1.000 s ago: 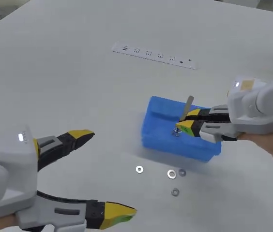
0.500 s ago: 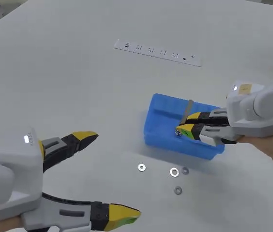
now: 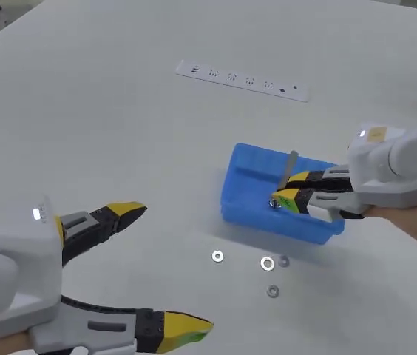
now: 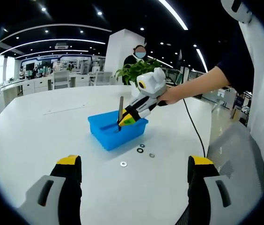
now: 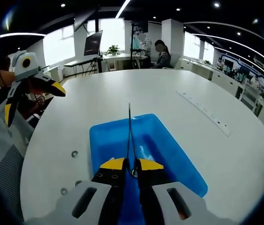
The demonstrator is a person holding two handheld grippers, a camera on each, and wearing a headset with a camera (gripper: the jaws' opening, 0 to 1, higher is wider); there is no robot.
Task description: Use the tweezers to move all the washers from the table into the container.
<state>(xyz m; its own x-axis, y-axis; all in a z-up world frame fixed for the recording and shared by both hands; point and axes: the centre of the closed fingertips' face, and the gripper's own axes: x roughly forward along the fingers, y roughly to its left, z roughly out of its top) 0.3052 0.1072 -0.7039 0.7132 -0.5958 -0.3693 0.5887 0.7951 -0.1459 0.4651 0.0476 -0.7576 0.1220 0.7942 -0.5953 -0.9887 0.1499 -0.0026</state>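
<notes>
Fingers point(image 5: 114, 164) on my right gripper point(image 5: 132, 165) are squeezing in on the tweezers point(image 5: 129, 133), yellow tips nearly meeting with just the thin metal between them, so that side is gripping the tool. The tweezers are sticking out ahead of the jaws and pointing down into the blue container point(image 5: 162, 140). I'm guessing that's because I'm at the drop-off part of a run. Whether a washer is actually riding in the tweezer tips, I can't tell, it's too small to make out. The left gripper point(image 4: 134, 163) is hanging wide open with nothing in it, low and well off to the side of the container. I'm reading that as simply being out of the way, since the tweezers only need one hand.

Moving outward, four washers point(image 3: 267, 263) are lying loose on the white table point(image 3: 105, 111), near the container's front wall, so I'd say there's plenty left to do. A white power strip point(image 3: 242, 80) is lying farther back, well apart from everything.

The head view is giving me all four washers plus the power strip. The right gripper view is showing how tightly the jaws are closing and the container's inside, and I'm making out three washers off to its left. The left gripper view is catching the right gripper side-on, tweezers standing up over the container.
</notes>
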